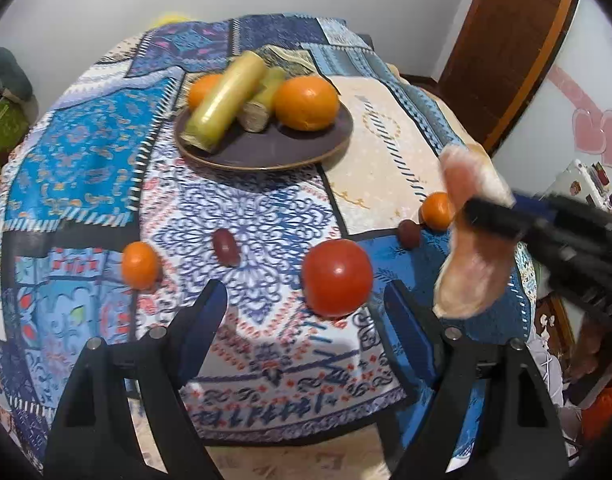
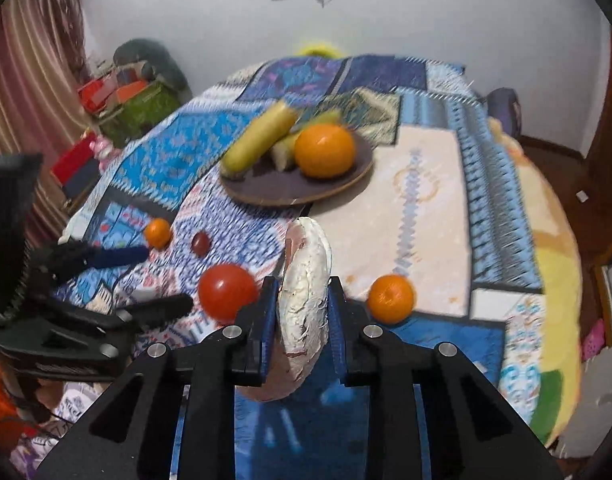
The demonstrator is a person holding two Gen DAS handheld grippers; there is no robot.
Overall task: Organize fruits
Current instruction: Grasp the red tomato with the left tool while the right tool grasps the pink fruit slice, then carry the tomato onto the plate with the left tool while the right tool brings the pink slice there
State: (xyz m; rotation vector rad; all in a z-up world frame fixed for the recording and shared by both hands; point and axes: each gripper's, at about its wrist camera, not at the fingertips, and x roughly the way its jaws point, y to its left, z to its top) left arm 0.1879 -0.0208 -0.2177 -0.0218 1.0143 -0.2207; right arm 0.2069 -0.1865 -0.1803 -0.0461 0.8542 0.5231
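Transport is the step in hand: my right gripper (image 2: 301,308) jaws clamp the pale sweet potato (image 2: 306,292) above the table, left gripper (image 1: 306,320) jaws gaping empty, and next I must carry it toward the plate (image 2: 358,176) at twelve o'clock.

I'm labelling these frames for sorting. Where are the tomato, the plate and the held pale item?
tomato (image 1: 337,278): left wrist view, centre of its red skin.
plate (image 1: 265,152): left wrist view, bare dark front surface.
pale item (image 2: 304,296): right wrist view, middle, between the fingers.

Soft, even indoor light; a small glare spot on the tomato (image 1: 337,277). Motion blur smears both views; fisheye edges bend and darken.
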